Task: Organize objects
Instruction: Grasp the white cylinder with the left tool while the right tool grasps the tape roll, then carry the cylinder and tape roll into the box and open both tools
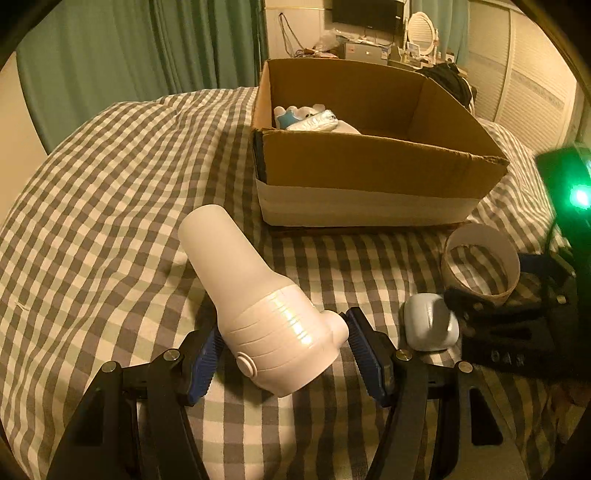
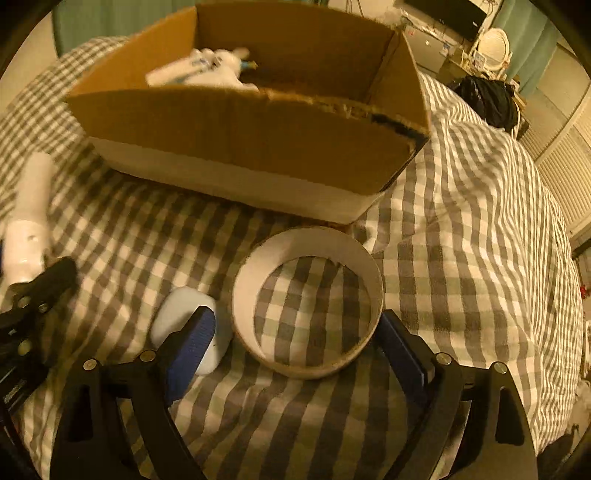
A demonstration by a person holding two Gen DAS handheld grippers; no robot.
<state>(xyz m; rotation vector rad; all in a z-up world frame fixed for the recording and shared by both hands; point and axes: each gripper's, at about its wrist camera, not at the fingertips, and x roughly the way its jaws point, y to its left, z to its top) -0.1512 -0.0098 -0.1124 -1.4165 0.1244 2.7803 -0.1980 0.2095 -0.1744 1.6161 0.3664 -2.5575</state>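
A white handheld device with a round button (image 1: 258, 302) lies on the checked bedspread between the open fingers of my left gripper (image 1: 282, 345); the pads sit beside its base, apart from it. It also shows at the left edge of the right wrist view (image 2: 27, 221). My right gripper (image 2: 295, 334) is open around a cardboard tape ring (image 2: 308, 301), also seen in the left wrist view (image 1: 480, 258). A small white case (image 2: 181, 314) lies left of the ring, next to my left blue pad (image 2: 194, 339); it shows in the left wrist view too (image 1: 428, 321).
An open cardboard box (image 1: 369, 162) stands on the bed beyond both grippers, holding white and blue items (image 1: 306, 118); it also shows in the right wrist view (image 2: 258, 136). Green curtains (image 1: 129, 55) hang behind. A cluttered desk with a mirror (image 1: 417, 33) stands at the back.
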